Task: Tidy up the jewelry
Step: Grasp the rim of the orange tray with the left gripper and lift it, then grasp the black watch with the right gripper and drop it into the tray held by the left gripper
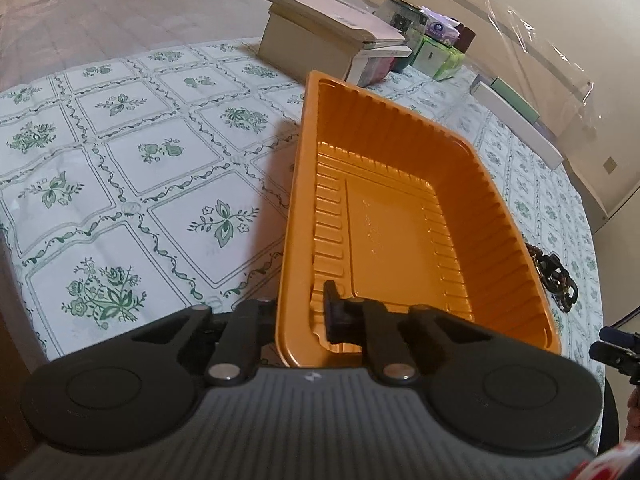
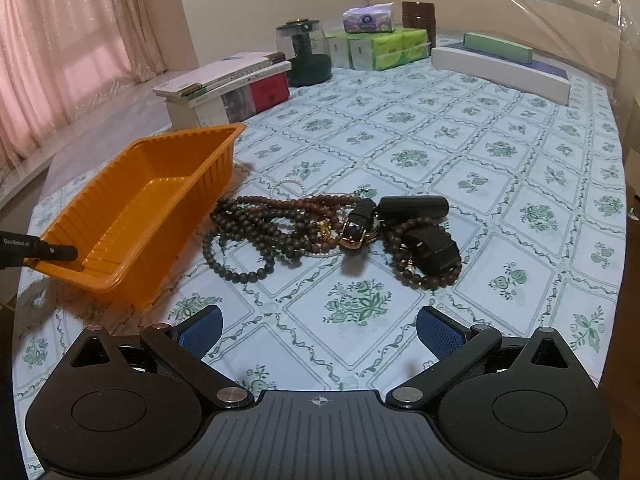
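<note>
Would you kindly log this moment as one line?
left gripper: shut on orange tray wall | right gripper: open, empty, above tablecloth | jewelry pile: beside tray | tray: empty

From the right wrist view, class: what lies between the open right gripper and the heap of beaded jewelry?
Only bare flowered tablecloth lies between the right gripper and the jewelry heap; the right wrist view shows it.

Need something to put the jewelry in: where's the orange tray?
In the right wrist view, the orange tray sits left of the bead pile, its near rim clamped by the left gripper.
</note>
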Motion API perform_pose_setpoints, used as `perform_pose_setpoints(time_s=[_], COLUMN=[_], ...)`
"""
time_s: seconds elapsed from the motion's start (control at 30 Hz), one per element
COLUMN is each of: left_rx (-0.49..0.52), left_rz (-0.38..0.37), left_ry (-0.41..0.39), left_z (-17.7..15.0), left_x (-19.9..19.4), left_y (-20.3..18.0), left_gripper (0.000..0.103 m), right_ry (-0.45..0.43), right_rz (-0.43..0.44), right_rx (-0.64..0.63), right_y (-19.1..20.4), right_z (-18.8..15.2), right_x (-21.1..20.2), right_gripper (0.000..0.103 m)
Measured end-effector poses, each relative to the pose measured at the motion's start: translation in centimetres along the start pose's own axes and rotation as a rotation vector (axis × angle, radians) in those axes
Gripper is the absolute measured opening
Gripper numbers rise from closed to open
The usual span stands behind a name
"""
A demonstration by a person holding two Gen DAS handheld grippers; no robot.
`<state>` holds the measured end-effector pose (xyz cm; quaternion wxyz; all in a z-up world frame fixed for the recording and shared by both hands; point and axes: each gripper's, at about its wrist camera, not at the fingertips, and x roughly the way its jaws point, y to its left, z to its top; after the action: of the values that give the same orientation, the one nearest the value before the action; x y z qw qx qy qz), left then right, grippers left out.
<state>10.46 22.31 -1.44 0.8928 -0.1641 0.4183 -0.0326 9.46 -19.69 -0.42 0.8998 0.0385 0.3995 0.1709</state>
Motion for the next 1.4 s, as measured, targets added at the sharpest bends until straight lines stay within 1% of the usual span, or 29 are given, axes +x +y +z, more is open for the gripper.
perform_pose_setpoints(time_s=[0.1,0.2,0.3,0.43,0.5,0.6,0.7,0.83,0.93,0.97,1.07,1.23,1.33,1.4], left_rx=[0.018,0.05,0.104,0.217,0.256,0.296,0.319,0.33,0.34,0.344,0.346,0.342,0.353,0.371], left_rz=[0.015,0.049,0.104,0.208,0.256,0.319,0.364,0.402,0.43,0.441,0.464,0.489,0.511,0.529], left_ry=[0.01,-0.002,-0.033,-0.064,-0.078,-0.095,-0.096,-0.095,-0.098,-0.1,-0.102,-0.101,-0.096,-0.092], left_z=[0.3,0.6,1.2,1.9,2.0,1.8,1.3,1.2,1.2,1.1,0.7,0.7,0.8,0.8], left_x=[-0.3,-0.9,-1.9,-3.3,-3.9,-4.5,-4.7,-4.9,-4.9,-5.0,-5.0,-5.0,-4.9,-4.8], left_y=[-0.3,-0.8,-1.6,-3.2,-4.1,-5.3,-6.4,-7.4,-8.2,-8.5,-9.1,-9.9,-10.6,-11.3], left_gripper=[0.005,0.004,0.003,0.003,0.003,0.003,0.004,0.004,0.004,0.004,0.004,0.004,0.004,0.004], right_ry=[0.002,0.001,-0.002,-0.012,-0.023,-0.044,-0.06,-0.084,-0.096,-0.097,-0.099,-0.066,-0.053,-0.042], right_rz=[-0.002,-0.006,-0.011,-0.025,-0.033,-0.052,-0.069,-0.089,-0.083,-0.082,-0.074,-0.042,-0.007,-0.005], right_rx=[0.002,0.011,0.02,0.023,0.02,0.011,0.013,0.002,-0.01,-0.013,-0.041,-0.089,-0.089,-0.092], right_y=[-0.1,-0.4,-0.7,-1.1,-1.2,-1.6,-2.1,-2.8,-3.1,-3.1,-3.0,-2.6,-2.7,-2.8], right_z=[-0.1,-0.1,-0.1,0.0,0.2,0.5,0.8,1.2,1.7,1.9,2.4,3.1,3.5,3.7], right_x=[0.1,0.1,0.1,0.3,0.5,0.8,1.1,1.4,1.7,1.9,2.7,4.8,5.9,6.6], right_gripper=[0.103,0.103,0.103,0.102,0.102,0.102,0.102,0.102,0.086,0.084,0.078,0.067,0.06,0.055])
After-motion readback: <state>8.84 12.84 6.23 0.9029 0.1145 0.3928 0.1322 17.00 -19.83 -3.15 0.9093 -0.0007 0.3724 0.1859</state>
